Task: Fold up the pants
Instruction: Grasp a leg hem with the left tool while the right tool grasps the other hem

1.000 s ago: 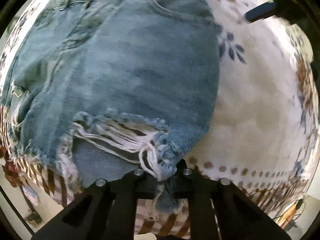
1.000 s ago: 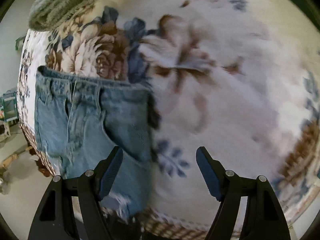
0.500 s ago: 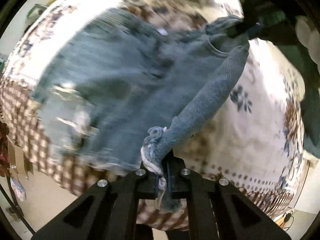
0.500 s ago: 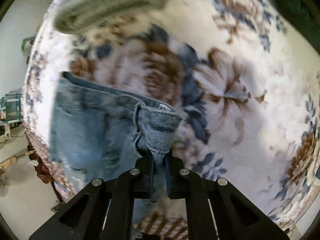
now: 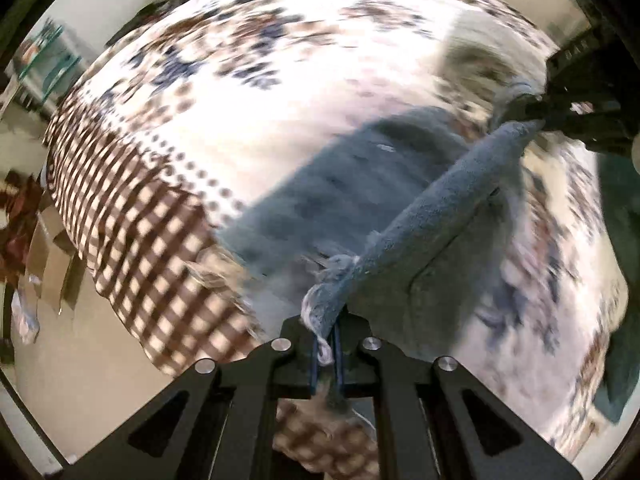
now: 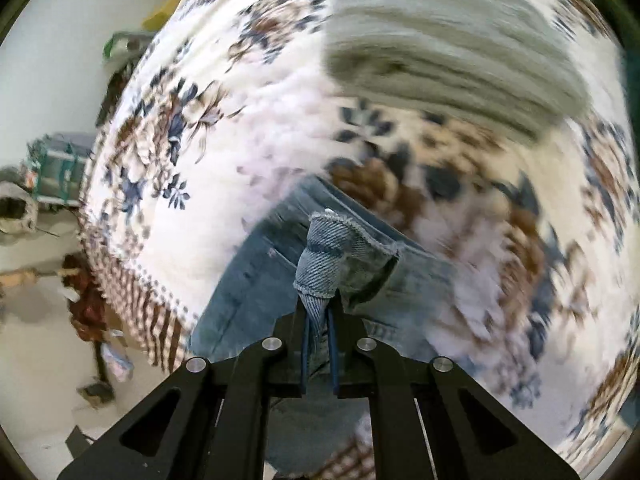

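Observation:
The pants are blue denim shorts (image 5: 340,196) with frayed hems, lying on a floral bedspread (image 5: 280,60). My left gripper (image 5: 326,344) is shut on the frayed hem corner and holds it raised, so a taut fold of denim runs up to the right. My right gripper (image 6: 319,332) is shut on the waistband corner of the shorts (image 6: 336,252) and lifts it off the bed; it also shows in the left wrist view (image 5: 576,112) at the far end of the fold. Both views are motion-blurred.
A folded grey-green knit blanket (image 6: 448,52) lies on the bed beyond the shorts. The bedspread's checkered border (image 5: 132,216) hangs over the bed edge at the left. Floor with clutter and a shelf (image 6: 56,168) lies past that edge.
My right gripper went from open beside the shorts to shut on the waistband corner. Both grippers have lifted their edge of the shorts and swung it over to the left.

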